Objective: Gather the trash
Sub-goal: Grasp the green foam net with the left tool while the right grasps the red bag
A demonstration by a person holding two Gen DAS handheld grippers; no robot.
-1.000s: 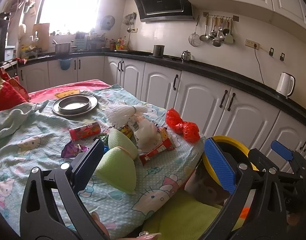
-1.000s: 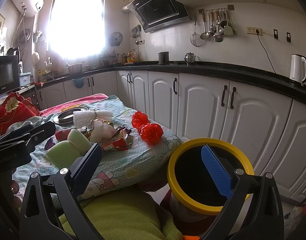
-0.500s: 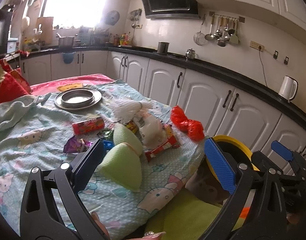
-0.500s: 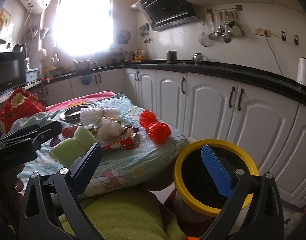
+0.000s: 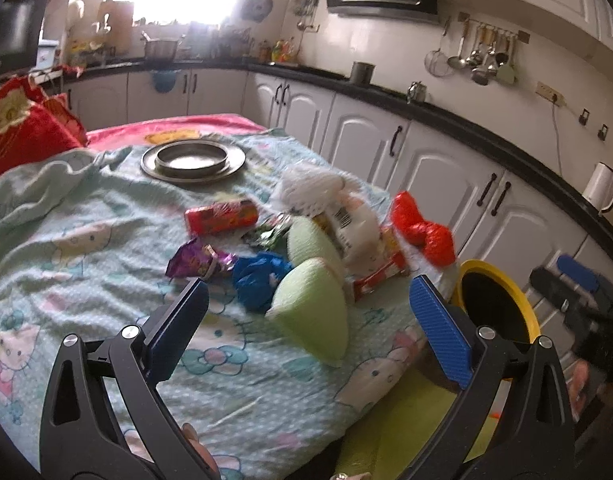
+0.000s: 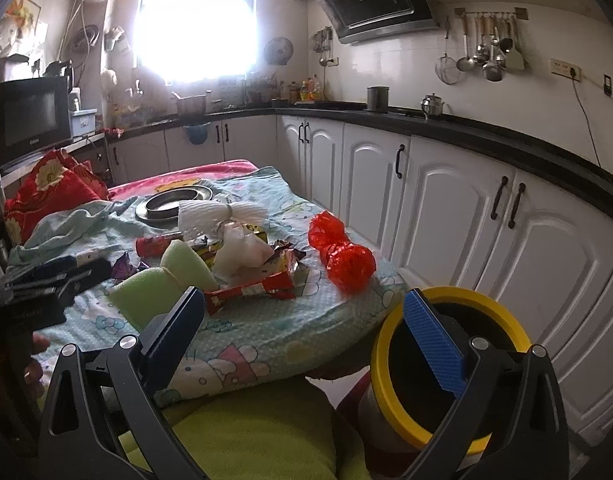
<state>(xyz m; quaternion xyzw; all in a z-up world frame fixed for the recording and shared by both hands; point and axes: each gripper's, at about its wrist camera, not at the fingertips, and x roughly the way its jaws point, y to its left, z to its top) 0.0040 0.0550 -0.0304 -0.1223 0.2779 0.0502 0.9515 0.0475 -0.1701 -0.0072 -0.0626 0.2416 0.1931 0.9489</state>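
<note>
Trash lies heaped on a table with a pale blue cartoon cloth [image 5: 86, 248]: two green foam wedges [image 5: 312, 316], a blue wrapper [image 5: 258, 276], a purple wrapper [image 5: 198, 262], a red tube [image 5: 222, 218], a white plastic bag [image 5: 346, 220], a red snack box [image 5: 380, 276] and a crumpled red bag [image 5: 424, 232]. My left gripper [image 5: 310, 332] is open and empty, just short of the near green wedge. My right gripper [image 6: 306, 332] is open and empty at the table's front edge. A yellow-rimmed bin [image 6: 450, 368] stands beside the table, behind the right finger.
A metal plate with a round tin [image 5: 192, 158] sits at the table's far side. Red cushions [image 5: 22, 128] lie at the far left. White kitchen cabinets [image 6: 466, 208] run along the right. A green cloth [image 6: 246, 428] lies below the table's near edge.
My left gripper has risen and tilted down over the table, closer to the green wedges. My right gripper has shifted slightly. Both stay open and empty.
</note>
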